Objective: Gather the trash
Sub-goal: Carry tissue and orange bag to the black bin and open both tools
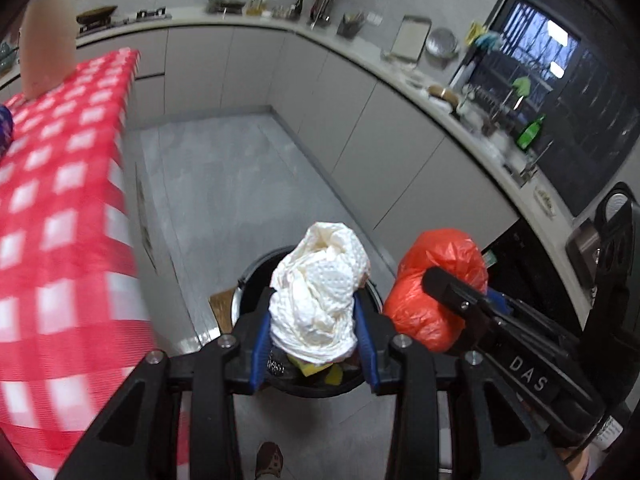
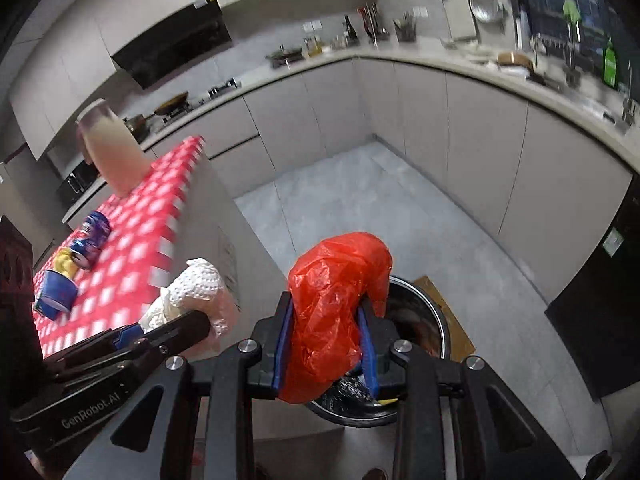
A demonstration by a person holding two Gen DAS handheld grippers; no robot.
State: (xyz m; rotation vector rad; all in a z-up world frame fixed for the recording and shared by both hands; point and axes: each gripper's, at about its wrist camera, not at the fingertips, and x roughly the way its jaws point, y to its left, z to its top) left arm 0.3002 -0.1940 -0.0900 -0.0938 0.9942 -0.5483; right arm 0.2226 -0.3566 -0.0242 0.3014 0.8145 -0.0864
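My left gripper (image 1: 314, 320) is shut on a crumpled white paper towel wad (image 1: 320, 292), held over the round black trash bin (image 1: 248, 280) on the floor. The right gripper (image 2: 326, 336) is shut on a bunched red plastic bag (image 2: 336, 304), also above the bin (image 2: 436, 320), whose inside shows dark liner and scraps. Each view shows the other load: the red bag (image 1: 432, 292) at right in the left wrist view, the paper wad (image 2: 196, 292) at left in the right wrist view. Blue cans (image 2: 90, 240) lie on the checked table.
A table with a red-and-white checked cloth (image 1: 60, 208) stands to the left, bearing a tall pale jug (image 2: 114, 148). Grey cabinets (image 1: 360, 120) and a cluttered counter curve around the floor. A black appliance (image 2: 600, 300) sits at right. A cardboard piece (image 2: 448, 312) lies beside the bin.
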